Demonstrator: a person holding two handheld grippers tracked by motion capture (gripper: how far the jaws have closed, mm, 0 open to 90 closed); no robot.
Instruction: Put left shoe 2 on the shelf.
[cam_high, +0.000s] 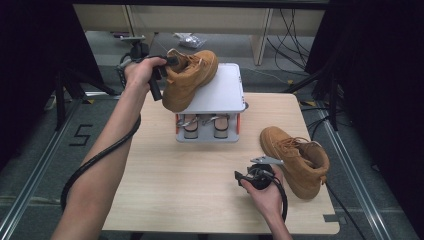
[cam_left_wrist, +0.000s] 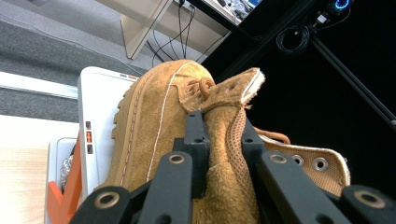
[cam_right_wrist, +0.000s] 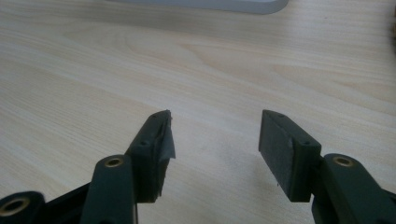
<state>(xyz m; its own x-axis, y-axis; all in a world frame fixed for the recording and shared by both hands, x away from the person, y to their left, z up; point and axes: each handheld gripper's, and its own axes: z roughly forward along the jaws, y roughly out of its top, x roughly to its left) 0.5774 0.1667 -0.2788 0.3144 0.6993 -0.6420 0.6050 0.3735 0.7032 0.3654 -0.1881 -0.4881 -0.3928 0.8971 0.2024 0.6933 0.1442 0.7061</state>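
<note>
Left gripper (cam_high: 167, 65): upper left of the high view, jaws clamped on the collar of the raised boot (cam_high: 187, 77).
Raised boot: tilted, toe down, touching the white rack (cam_high: 222, 90) at upper centre.
Right gripper (cam_high: 250, 176): lower right, jaws apart, nothing between them, over the table (cam_high: 175, 175).
Second boot (cam_high: 297, 160): on the table at right, just beside the right gripper.

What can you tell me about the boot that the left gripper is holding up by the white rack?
The boot is tan suede, ankle-high, with a ridged sole of the same colour, pale stitching, metal eyelets and a mesh-lined collar. The left gripper has its jaws clamped on the back of the collar and holds the boot tilted, toe down. In the high view the toe lies over the left edge of the white rack; whether it rests there I cannot tell.
</note>
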